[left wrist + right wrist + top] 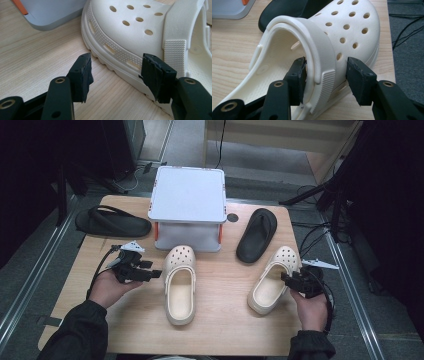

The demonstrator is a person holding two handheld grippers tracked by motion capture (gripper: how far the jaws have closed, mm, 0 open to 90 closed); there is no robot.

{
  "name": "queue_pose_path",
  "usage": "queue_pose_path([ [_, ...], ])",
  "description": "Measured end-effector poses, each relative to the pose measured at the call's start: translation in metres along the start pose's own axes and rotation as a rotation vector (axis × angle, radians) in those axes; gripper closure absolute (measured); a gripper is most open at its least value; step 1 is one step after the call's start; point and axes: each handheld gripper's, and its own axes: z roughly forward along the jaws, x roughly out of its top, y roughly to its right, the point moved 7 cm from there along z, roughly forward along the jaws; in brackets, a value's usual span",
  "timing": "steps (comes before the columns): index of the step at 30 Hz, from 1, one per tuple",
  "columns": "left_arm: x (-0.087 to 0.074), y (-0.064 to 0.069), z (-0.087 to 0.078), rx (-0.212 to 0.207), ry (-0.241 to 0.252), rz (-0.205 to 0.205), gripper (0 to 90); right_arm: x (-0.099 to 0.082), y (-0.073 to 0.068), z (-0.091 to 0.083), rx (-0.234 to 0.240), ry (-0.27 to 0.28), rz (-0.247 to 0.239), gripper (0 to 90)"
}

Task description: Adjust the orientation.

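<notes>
The right gripper (325, 75) straddles the right clog's (272, 280) side wall, jaws parted, table edge (295, 285) at three o'clock. The left gripper (116, 75), released, sits at nine o'clock of the left clog (180, 285).

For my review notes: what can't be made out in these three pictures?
- Under the grey stand: hidden by its top, high view.
- Right clog: heel cut by the edge, right gripper view.
- Right claw: contact with the strap unclear.
- Left clog: heel cut off, left gripper view.
</notes>
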Motion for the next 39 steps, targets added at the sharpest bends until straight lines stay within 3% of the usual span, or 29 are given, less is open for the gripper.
queue_pose_path([
  [5,0.000,0.001,0.001,0.002,-0.002,0.006,42.3,0.000,0.000,0.002,-0.013,0.025,0.005,53.1],
  [14,-0.001,0.000,0.001,0.001,-0.006,0.000,42.2,-0.001,0.004,0.000,0.027,0.033,0.043,56.3],
  [19,-0.001,0.000,0.001,0.001,-0.007,-0.001,42.0,-0.001,0.004,-0.002,-0.001,0.038,0.016,66.4],
  [26,-0.001,0.000,0.002,0.002,-0.012,-0.004,41.9,0.002,0.006,-0.006,-0.030,0.050,-0.011,72.3],
  [31,-0.001,-0.001,0.002,0.004,-0.012,-0.016,41.9,0.004,0.009,-0.011,-0.025,0.060,-0.009,75.9],
  [34,0.000,-0.002,0.001,-0.001,-0.006,-0.032,41.8,0.006,0.012,-0.015,0.001,0.077,0.019,76.9],
  [39,0.000,-0.003,0.000,0.001,-0.003,-0.032,41.8,0.010,0.007,-0.026,-0.008,0.094,-0.006,76.9],
])
